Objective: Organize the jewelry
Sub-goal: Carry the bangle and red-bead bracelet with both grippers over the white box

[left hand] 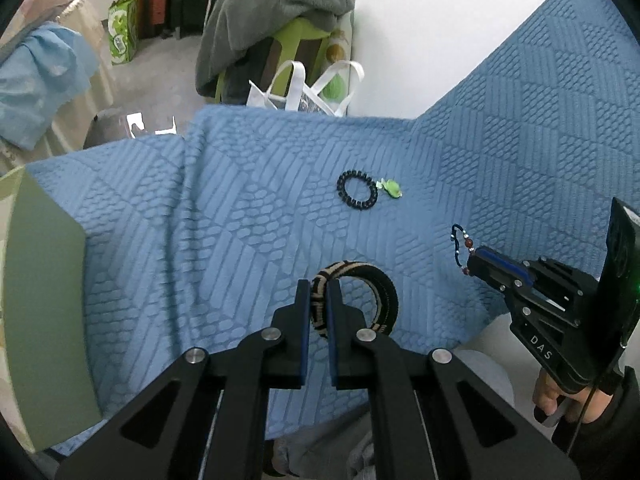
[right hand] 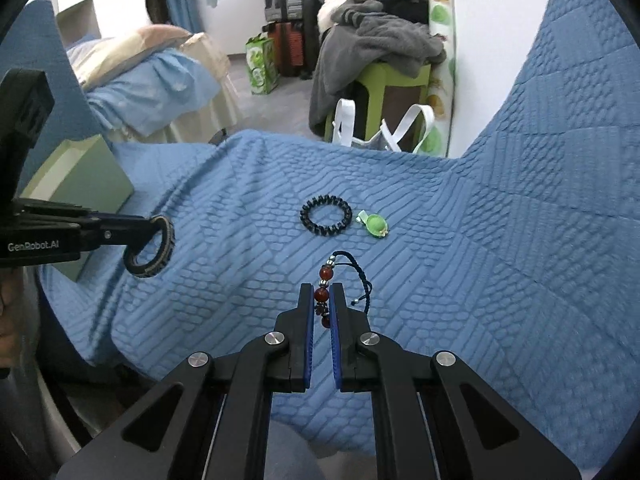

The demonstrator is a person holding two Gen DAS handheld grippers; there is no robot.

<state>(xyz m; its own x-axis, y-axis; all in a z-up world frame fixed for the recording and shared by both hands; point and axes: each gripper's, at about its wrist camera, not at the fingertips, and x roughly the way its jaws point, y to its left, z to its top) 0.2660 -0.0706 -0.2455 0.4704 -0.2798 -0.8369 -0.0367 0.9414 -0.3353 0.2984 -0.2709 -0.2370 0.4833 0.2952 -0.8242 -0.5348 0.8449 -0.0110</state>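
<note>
The left gripper (left hand: 319, 292) pinches a woven bangle (left hand: 360, 296); the right gripper (right hand: 325, 296) pinches a beaded bracelet (right hand: 326, 280), both above the blue blanket (right hand: 460, 280). Only the right view shows "GenRobot.AI"; the left shows "DAS".

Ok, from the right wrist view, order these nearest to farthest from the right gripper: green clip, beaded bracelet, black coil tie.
1. Beaded bracelet, between the right gripper's fingers.
2. Black coil tie, ahead, slightly left.
3. Green clip, ahead right; nearly level with the tie, too close to call.
</note>
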